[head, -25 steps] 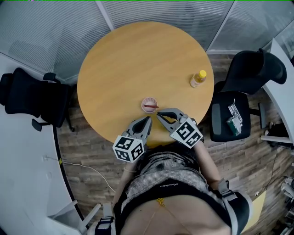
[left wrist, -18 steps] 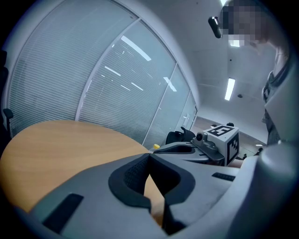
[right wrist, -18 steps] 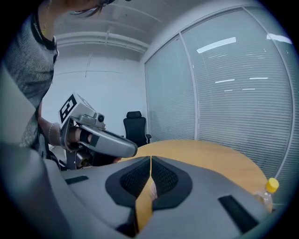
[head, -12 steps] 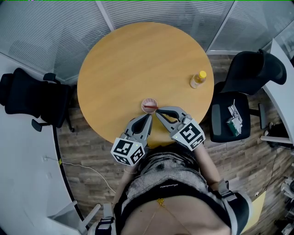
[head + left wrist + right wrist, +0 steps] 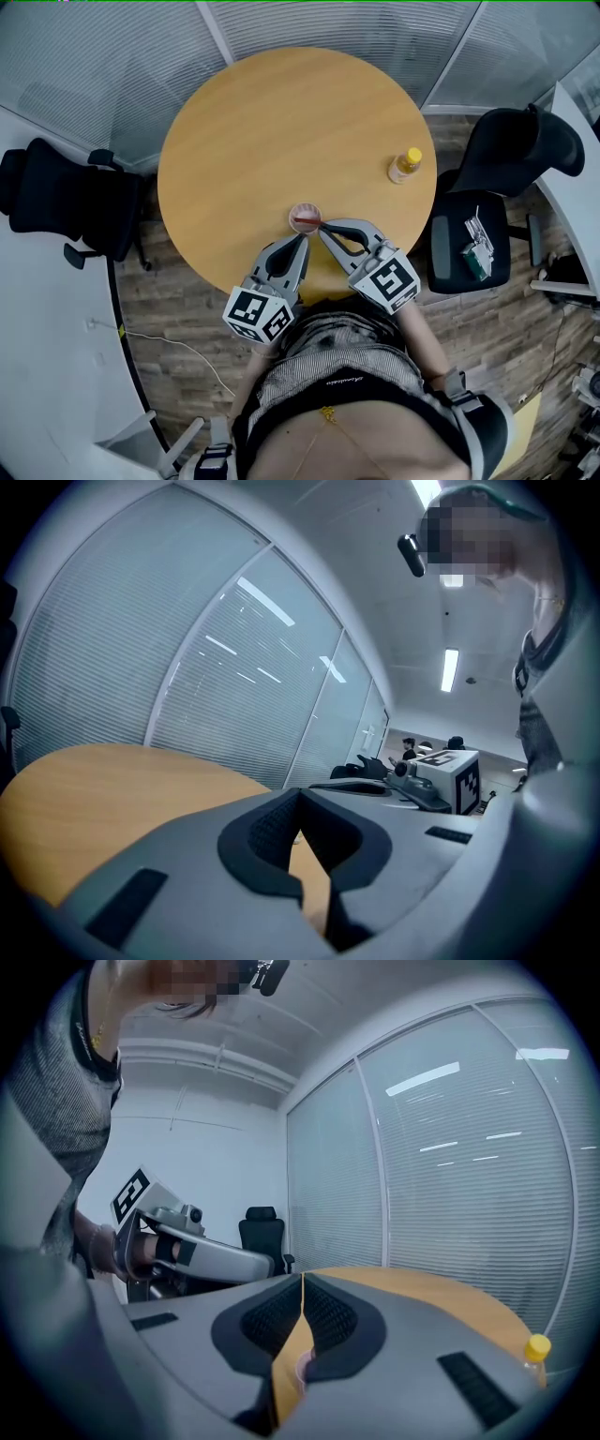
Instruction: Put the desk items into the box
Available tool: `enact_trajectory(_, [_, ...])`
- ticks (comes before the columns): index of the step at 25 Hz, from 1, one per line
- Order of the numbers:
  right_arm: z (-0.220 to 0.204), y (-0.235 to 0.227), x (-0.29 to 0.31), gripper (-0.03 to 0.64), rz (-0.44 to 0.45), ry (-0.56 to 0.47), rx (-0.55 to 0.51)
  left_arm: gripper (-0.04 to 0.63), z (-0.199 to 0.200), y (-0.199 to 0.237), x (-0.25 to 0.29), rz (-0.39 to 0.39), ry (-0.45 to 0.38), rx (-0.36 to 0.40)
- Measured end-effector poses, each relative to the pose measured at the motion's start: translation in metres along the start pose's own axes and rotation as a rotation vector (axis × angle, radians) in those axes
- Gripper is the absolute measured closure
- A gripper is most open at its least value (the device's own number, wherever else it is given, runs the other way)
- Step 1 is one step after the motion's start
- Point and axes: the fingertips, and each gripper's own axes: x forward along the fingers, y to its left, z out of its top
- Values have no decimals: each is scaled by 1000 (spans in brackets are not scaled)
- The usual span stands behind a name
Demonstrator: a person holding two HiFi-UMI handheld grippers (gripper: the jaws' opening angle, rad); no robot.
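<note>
A small round pinkish dish (image 5: 305, 217) with a red stick across it sits on the round wooden table (image 5: 281, 122), near the front edge. A yellow-capped bottle (image 5: 405, 163) stands at the table's right side, also seen in the right gripper view as a bottle (image 5: 536, 1349). My left gripper (image 5: 302, 242) hovers just short of the dish, jaws shut and empty (image 5: 300, 794). My right gripper (image 5: 323, 231) points at the dish's right edge, also shut with nothing held (image 5: 302, 1279). Neither touches the dish.
A black office chair (image 5: 56, 202) stands left of the table. Another chair (image 5: 511, 150) stands at the right, with small items on its seat (image 5: 476, 246). Glass walls with blinds run behind the table. A white desk edge (image 5: 47, 375) lies at the lower left.
Both grippers have risen a little above the table's front edge, and their marker cubes have drifted toward the person. The jaws stayed shut. The dish and bottle have not moved.
</note>
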Motion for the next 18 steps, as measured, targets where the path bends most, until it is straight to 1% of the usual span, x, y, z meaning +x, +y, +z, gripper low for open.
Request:
enact_trajectory(4, [0, 0, 1, 591, -7, 9, 17, 577, 0, 0, 0, -6, 0, -1])
enact_trajectory(8, [0, -3, 3, 591, -4, 9, -16, 577, -1, 2, 1, -7, 4, -2])
enact_trajectory(11, [0, -5, 3, 591, -12, 12, 8, 577, -1, 2, 2, -8, 4, -7])
enact_trajectory(14, [-2, -6, 4, 591, -2, 19, -37, 577, -1, 4, 2, -6, 4, -17])
enact_trajectory(18, [0, -6, 5, 591, -7, 25, 8, 577, -2, 5, 3, -3, 9, -23])
